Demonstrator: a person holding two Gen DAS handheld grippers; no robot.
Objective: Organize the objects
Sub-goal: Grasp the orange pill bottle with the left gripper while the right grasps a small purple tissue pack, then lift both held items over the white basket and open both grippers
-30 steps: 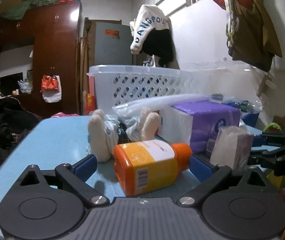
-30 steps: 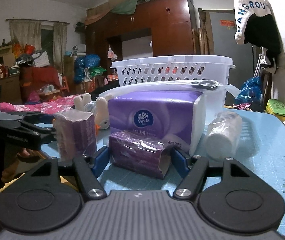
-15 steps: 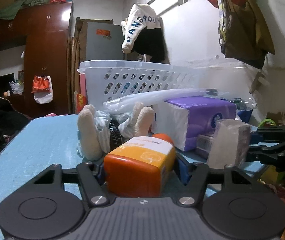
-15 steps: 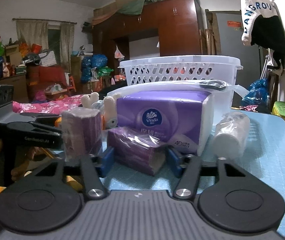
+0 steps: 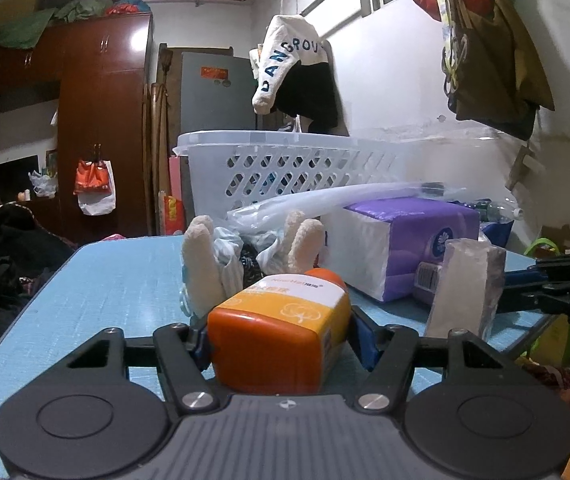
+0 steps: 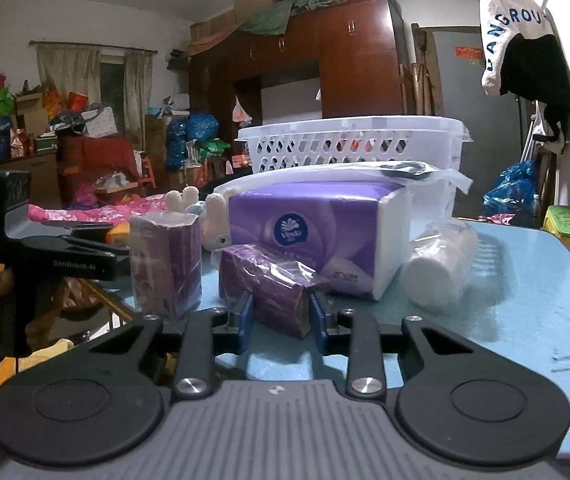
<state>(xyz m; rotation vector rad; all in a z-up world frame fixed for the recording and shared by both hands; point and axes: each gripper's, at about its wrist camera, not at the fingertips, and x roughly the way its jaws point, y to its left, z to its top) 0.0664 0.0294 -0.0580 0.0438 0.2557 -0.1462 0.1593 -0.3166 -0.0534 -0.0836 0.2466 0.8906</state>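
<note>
- Bottle [image 5: 281, 334], orange and on its side on the blue table [image 5: 117, 280], sat clamped across its base between the left gripper [image 5: 281, 340] pads, a grip wide enough to lift it.
- Small purple pack [image 6: 273, 292] was pinched by the right gripper [image 6: 279, 314], likely bound for the white basket [image 6: 349, 144] behind.
- Big tissue pack [image 6: 317, 232] stood just behind it.

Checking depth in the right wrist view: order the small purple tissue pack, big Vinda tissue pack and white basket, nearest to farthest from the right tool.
1. Small purple tissue pack, between the right tool's fingers.
2. Big Vinda tissue pack, just behind.
3. White basket, at the back.
</note>
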